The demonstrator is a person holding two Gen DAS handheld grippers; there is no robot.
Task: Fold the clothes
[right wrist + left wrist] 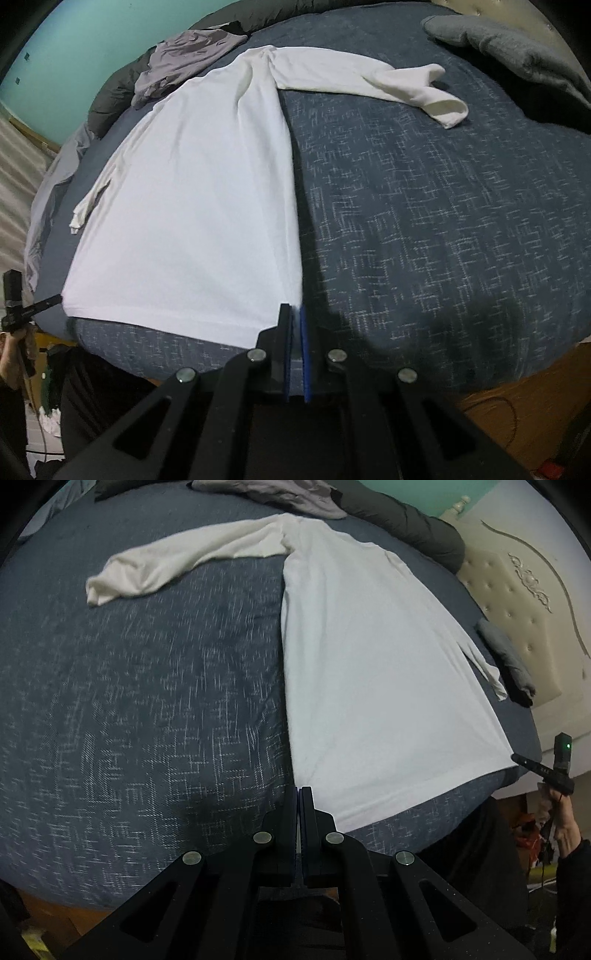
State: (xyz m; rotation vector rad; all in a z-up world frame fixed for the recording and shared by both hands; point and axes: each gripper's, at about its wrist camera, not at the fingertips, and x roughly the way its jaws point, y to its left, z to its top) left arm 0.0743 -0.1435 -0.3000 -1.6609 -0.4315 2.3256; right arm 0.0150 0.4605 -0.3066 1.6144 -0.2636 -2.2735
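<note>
Dim, perhaps slightly blurred, fisheye-warped edges

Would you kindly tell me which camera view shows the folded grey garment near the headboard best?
The right wrist view: the grey garment fills the upper right corner, large and unobstructed, beyond the white shirt. The left wrist view shows the grey garment only as a small dark bundle at the bed's right edge, beside the headboard.

Grey garment (517,48) (frame-cut, upper right)

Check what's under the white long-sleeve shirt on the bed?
The white shirt lies flat on the blue patterned bedspread, which shows all around it. Whatever is beneath the shirt's body is covered, so anything else under it can't be seen.
</note>
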